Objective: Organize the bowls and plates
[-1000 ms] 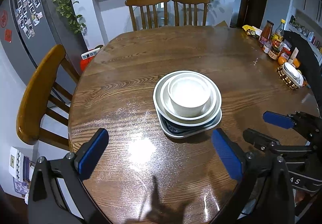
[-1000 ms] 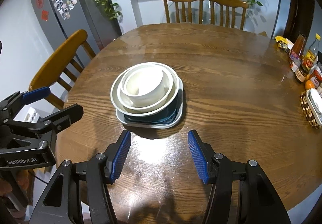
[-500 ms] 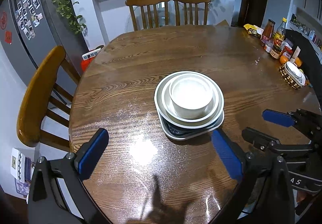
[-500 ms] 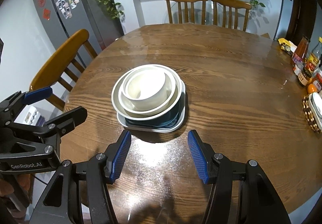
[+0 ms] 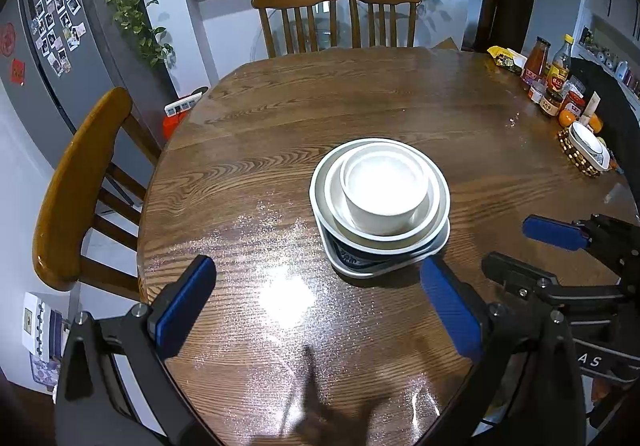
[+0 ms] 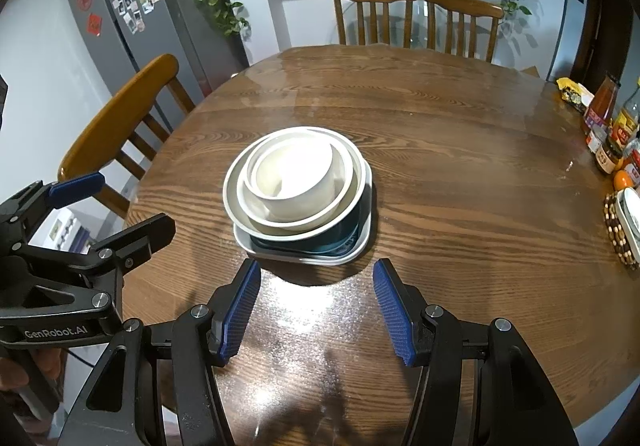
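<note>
On the body of my left hand-held gripper (image 6: 106, 201) I read "GenRobot.AI"; on my right hand-held gripper (image 5: 532, 246), seen from the left wrist, only the letters "AS" show. Labels on the bottles and jars (image 5: 554, 79) at the right edge of the round brown wooden tabletop (image 5: 280, 149) are too small to read.

One stack sits near the middle of the tabletop: three nested white bowls, the small white round bowl (image 5: 384, 191) innermost, over a dark blue dish (image 6: 340, 234) on a white square plate (image 6: 356, 250). I count three wooden chairs: two at the far edge, one at the left.

Both grippers are spread wide and empty, held above the near edge. Against a second ago, the stack lies slightly farther from me.
</note>
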Demonstrator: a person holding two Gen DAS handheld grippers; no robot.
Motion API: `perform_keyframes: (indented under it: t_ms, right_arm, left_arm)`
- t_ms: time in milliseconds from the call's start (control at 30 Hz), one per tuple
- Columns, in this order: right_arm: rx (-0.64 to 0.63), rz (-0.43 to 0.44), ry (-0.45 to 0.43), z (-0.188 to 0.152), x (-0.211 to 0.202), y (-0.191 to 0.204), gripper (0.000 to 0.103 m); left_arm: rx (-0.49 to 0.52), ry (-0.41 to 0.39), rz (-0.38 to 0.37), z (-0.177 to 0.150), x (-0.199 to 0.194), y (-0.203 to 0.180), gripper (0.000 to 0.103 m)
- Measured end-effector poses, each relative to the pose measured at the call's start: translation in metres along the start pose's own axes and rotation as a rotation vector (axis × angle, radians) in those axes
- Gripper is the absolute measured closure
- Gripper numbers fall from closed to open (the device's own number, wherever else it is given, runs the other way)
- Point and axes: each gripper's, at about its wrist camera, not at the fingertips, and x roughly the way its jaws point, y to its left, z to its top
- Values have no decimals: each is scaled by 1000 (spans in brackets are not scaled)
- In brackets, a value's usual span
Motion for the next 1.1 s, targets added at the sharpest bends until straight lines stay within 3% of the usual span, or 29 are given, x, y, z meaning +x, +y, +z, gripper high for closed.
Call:
perform_keyframes:
  t_ms: [1100]
  right_arm:
    - [-8,0,3,2,3,0,44]
  left_arm:
    - [-3,2,12,0,3,4,1]
